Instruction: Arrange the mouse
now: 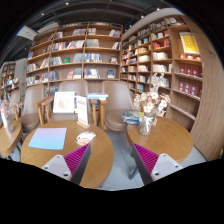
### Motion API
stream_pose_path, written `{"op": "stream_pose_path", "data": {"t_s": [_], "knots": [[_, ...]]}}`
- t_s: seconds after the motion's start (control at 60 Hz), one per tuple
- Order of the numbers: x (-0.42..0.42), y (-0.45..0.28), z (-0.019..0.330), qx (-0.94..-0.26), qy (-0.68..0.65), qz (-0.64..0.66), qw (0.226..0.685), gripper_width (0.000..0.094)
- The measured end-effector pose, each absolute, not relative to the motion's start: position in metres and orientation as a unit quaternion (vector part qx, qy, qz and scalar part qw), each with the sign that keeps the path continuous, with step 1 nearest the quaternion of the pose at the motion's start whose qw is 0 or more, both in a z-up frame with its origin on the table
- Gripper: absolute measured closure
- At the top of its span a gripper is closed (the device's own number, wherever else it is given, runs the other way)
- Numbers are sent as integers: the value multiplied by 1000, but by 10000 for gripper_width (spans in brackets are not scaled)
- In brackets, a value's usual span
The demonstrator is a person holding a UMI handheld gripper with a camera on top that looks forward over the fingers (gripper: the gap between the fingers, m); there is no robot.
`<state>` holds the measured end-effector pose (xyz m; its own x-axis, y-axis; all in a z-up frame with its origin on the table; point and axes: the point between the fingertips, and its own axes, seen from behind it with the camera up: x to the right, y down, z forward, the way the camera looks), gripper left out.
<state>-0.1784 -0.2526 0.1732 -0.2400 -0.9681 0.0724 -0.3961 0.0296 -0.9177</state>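
While the gripper (112,162) hangs above a library's wooden tables (60,150), its fingers spread apart on nothing, a small pale object, possibly the mouse (86,138), lies ahead beside a blue mat (47,138). Likely light, rigid and smooth-shelled, it is best pinched across its flanks.

hand-held gripper (112,160) raised, fingers apart, empty

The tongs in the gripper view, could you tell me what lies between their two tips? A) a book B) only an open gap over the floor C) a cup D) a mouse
B: the tongs stand open, nothing held, with floor showing between the two tables.
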Motion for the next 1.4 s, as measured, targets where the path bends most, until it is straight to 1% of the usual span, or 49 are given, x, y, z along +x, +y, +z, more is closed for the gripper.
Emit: {"op": "stream_pose_path", "data": {"t_s": [0.317, 0.5, 0.65, 0.833, 1.117, 1.4], "knots": [[-133, -190, 130, -560, 636, -421, 324, 74], [-99, -154, 94, -579, 631, -396, 332, 76], [-70, -138, 70, -581, 634, -384, 336, 80], [-35, -131, 52, -581, 632, -384, 339, 79], [7, -132, 10, -603, 639, -366, 305, 80], [39, -140, -12, -604, 655, -346, 292, 81]]}}
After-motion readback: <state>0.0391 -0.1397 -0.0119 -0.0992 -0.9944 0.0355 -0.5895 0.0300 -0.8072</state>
